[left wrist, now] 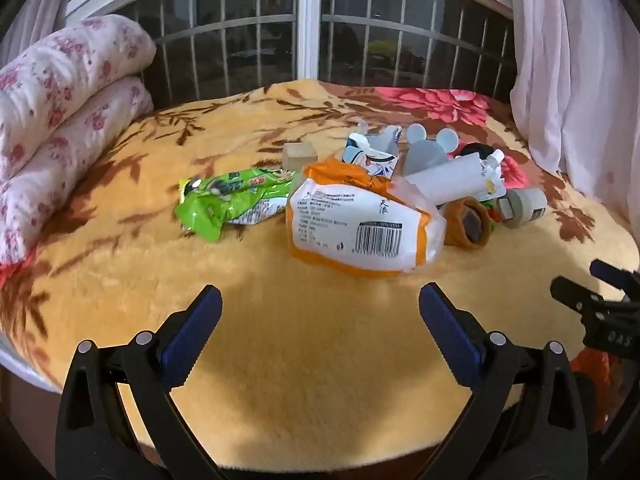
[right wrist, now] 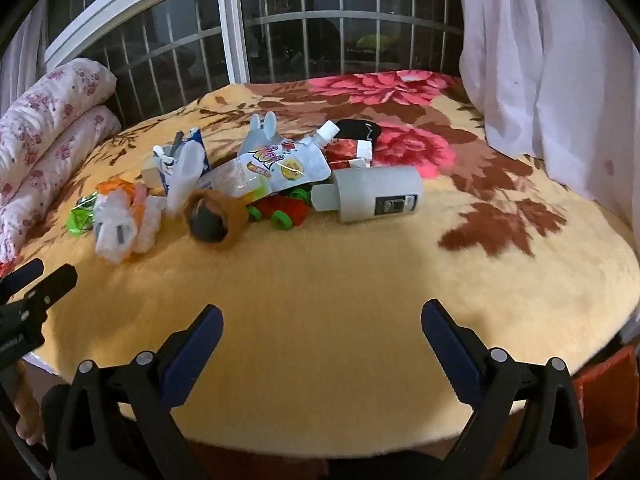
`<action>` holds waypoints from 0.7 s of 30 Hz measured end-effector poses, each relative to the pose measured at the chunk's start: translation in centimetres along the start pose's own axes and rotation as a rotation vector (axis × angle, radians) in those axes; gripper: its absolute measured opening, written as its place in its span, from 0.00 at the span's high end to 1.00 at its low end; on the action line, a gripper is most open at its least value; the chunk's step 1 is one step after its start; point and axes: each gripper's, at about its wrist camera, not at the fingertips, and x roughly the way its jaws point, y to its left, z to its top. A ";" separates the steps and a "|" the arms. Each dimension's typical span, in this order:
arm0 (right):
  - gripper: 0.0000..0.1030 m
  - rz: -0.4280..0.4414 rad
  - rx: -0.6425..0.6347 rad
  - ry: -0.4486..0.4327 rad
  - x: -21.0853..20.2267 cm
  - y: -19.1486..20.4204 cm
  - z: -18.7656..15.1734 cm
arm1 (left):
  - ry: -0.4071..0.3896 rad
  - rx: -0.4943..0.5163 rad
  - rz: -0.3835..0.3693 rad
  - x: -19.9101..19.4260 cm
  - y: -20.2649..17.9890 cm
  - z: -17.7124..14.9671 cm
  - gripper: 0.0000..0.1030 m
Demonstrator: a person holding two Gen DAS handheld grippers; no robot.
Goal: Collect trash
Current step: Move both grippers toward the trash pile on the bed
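Now both tools hang over the near, bare part of a bed covered by a plush yellow blanket (left wrist: 304,360) with brown leaves and red flowers. The left hand-held gripper (left wrist: 320,300) has its blue-padded jaws spread wide with nothing between them; the right hand-held gripper (right wrist: 322,314) is spread just as wide and equally empty.

The trash lies in a loose heap toward the middle of the bed, well apart from both tools. At its left end sits a crumpled green snack wrapper (left wrist: 236,200), and just beside it a white and orange plastic bag with a barcode (left wrist: 360,232). Behind those stands a torn blue and white carton (left wrist: 374,150). A white spouted drink pouch with fruit print (right wrist: 276,168) rests on top of the pile, partly over a red toy car with green wheels (right wrist: 284,210). A brown fuzzy ring-shaped thing (right wrist: 216,216) lies at the front. At the right end a grey cylindrical bottle (right wrist: 376,194) lies on its side.

Folded floral bedding (left wrist: 60,120) is stacked at the left, beneath a barred window (left wrist: 308,32).
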 end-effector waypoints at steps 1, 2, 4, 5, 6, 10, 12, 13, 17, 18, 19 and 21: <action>0.05 0.004 -0.002 0.003 0.5 0.0 0.4 | -0.001 0.002 -0.003 0.3 0.1 0.1 0.07; 0.05 0.006 -0.004 0.008 1.0 -0.1 0.8 | -0.001 0.002 -0.003 0.5 0.2 0.2 0.07; 0.05 0.016 -0.006 0.003 1.1 0.4 0.8 | 0.002 0.004 0.000 1.0 0.4 0.4 0.07; 0.05 0.024 -0.012 0.001 1.2 0.7 1.0 | 0.000 0.006 -0.002 1.1 0.5 0.5 0.07; 0.05 0.029 -0.018 -0.001 1.4 0.9 1.2 | -0.005 0.007 -0.004 1.2 0.6 0.6 0.07; 0.05 0.034 -0.063 -0.024 1.6 2.2 1.6 | -0.028 0.001 -0.035 1.3 1.0 0.4 0.07; 0.05 0.027 -0.075 -0.023 1.8 2.6 1.5 | -0.025 -0.015 -0.045 1.3 1.3 0.3 0.07; 0.05 0.028 -0.077 -0.018 1.9 2.7 1.4 | -0.024 -0.021 -0.045 1.3 1.5 0.3 0.07; 0.05 0.041 -0.062 -0.006 2.2 2.9 0.9 | -0.030 -0.052 -0.034 1.1 2.1 0.2 0.07; 0.05 0.042 -0.061 -0.003 2.3 2.9 0.7 | -0.029 -0.061 -0.037 1.1 2.4 0.2 0.07; 0.05 0.040 -0.061 -0.002 2.3 3.1 0.7 | -0.027 -0.066 -0.041 1.2 2.6 0.2 0.07; 0.05 0.038 -0.068 -0.002 2.4 3.3 0.6 | -0.018 -0.078 -0.045 1.3 2.9 0.1 0.07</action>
